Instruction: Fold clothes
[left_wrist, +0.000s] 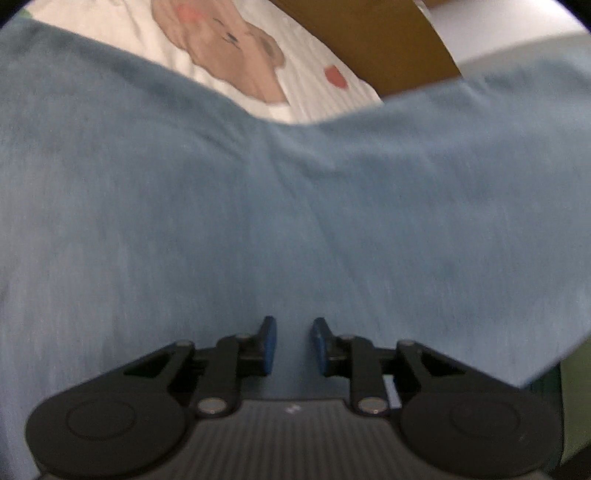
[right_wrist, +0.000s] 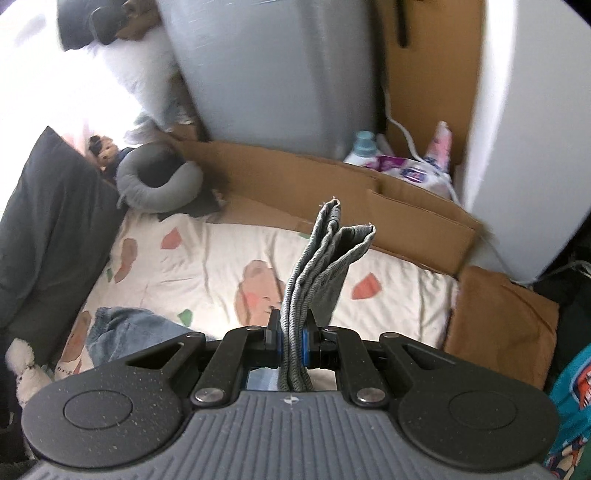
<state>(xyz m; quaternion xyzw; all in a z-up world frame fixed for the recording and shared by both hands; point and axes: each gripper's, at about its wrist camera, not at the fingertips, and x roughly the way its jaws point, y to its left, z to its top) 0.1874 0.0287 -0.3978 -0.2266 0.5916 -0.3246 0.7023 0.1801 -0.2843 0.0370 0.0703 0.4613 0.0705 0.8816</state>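
Ribbed grey knit fabric, soft blue cloth

A: What is lying under my left gripper?
B: The garment is spreading over the bedsheet, with cardboard behind.
A: And my right gripper?
B: It is pinching folded cloth above the sheet; a neck pillow is lying far left.

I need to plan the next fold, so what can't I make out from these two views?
- Left wrist view: blue garment fills the frame and is blurred; its outline is cut off by the edges.
- Right wrist view: grey fabric in the right claw; its lower part is hidden behind the claw body.
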